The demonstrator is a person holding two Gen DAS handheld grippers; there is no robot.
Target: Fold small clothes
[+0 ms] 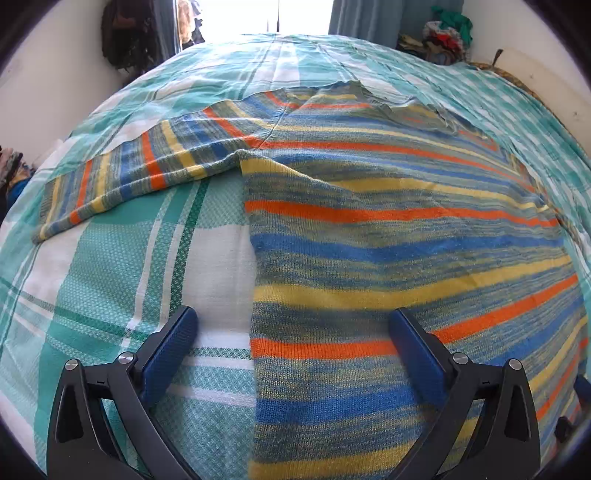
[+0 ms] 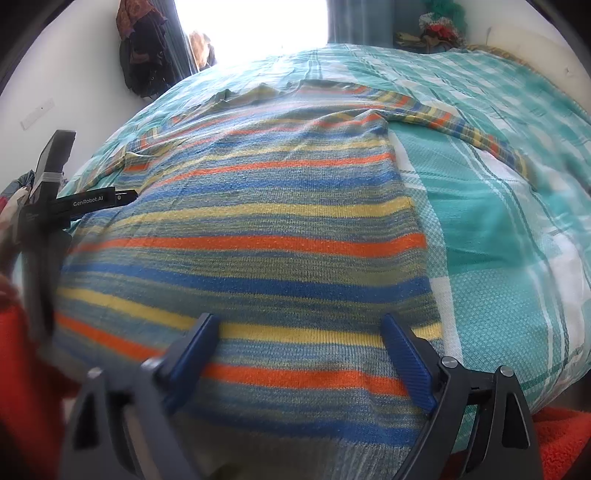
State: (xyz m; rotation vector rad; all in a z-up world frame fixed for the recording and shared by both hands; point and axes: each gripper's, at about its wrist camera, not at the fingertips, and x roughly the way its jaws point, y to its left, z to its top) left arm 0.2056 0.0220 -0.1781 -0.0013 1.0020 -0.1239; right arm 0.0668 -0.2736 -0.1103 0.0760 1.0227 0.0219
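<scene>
Striped sweater flat on bed
Both hand-held grippers wide open, nothing held; only right view shows the other gripper.

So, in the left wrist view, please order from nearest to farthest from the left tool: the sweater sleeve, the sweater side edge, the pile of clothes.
From the left tool:
1. Sweater side edge, between the fingers.
2. Sweater sleeve, upper left.
3. Pile of clothes, far right corner.

Bright daylight from blown-out window behind bed. Heavy fisheye curvature, dark corner vignetting. Motion blur throughout right wrist view.
</scene>
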